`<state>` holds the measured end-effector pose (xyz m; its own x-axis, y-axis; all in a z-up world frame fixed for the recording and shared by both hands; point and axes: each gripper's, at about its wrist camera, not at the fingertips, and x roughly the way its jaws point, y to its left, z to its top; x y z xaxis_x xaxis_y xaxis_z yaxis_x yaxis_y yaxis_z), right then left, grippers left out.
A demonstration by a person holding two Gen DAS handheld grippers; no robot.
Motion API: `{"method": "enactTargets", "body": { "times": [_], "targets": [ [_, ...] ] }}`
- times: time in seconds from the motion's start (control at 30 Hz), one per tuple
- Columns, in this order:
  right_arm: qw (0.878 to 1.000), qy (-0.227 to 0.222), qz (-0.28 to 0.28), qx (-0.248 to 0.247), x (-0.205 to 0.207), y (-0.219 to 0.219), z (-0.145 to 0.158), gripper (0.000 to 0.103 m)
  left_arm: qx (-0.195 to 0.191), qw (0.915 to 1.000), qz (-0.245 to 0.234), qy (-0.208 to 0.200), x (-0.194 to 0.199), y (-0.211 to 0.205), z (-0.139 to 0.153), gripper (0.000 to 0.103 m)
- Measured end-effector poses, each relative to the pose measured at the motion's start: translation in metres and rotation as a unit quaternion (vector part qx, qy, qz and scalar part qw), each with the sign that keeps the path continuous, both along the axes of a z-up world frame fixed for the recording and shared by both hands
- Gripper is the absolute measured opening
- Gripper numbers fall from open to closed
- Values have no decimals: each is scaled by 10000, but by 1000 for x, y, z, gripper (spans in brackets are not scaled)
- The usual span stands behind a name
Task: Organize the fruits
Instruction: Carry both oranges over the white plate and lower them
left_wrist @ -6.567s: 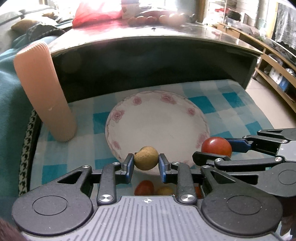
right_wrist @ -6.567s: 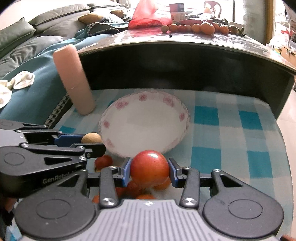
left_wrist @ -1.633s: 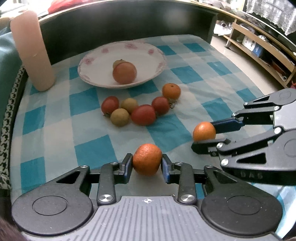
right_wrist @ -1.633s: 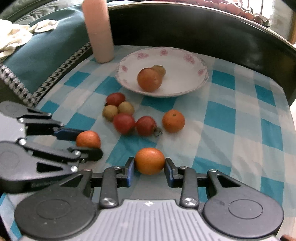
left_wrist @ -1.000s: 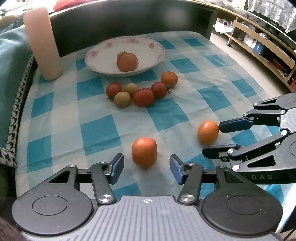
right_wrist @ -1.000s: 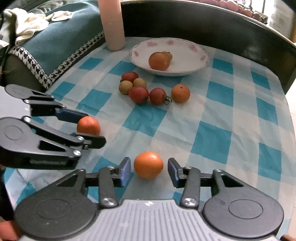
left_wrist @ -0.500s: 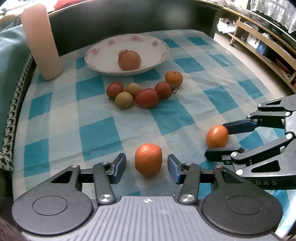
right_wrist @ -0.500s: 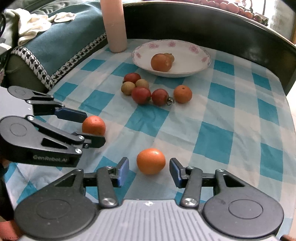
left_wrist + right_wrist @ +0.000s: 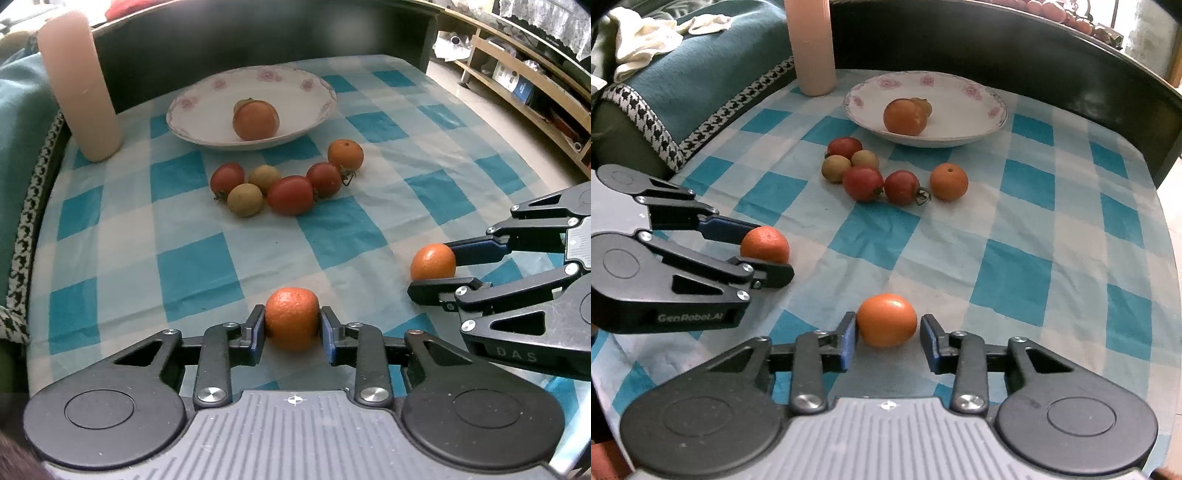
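Checked tablecloth [image 9: 192,266] — plate [image 9: 317,110], loose fruit [image 9: 290,195]

Fruit cluster [image 9: 284,182] lies before the plate [image 9: 192,125], cylinder [image 9: 79,86] left.

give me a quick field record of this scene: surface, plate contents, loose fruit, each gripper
surface: blue-and-white checked cloth
plate: one orange-brown fruit, a smaller one behind it
loose fruit: cluster of six near the plate
left gripper: just closed, pads pressing an orange
right gripper: closing around a second orange, right pad not yet touching
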<state>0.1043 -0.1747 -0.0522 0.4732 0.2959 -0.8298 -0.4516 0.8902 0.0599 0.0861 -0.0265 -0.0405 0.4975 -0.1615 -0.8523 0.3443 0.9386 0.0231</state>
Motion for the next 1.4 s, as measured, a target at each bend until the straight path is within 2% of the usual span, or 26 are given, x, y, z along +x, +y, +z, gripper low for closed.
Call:
{"method": "enactTargets", "body": {
  "times": [0.67, 1.13, 1.4],
  "targets": [
    [9996, -230, -149, 91, 7, 7, 16, 48, -104, 9997, 81, -228, 14, -12, 18, 38],
    [9973, -571, -436, 120, 27, 4, 39, 48, -64, 9972, 182, -726, 37, -17, 45, 36],
    [9949, -778, -611, 168, 42, 3, 53, 48, -2, 9959, 255, -871, 52, -17, 55, 36]
  ]
}}
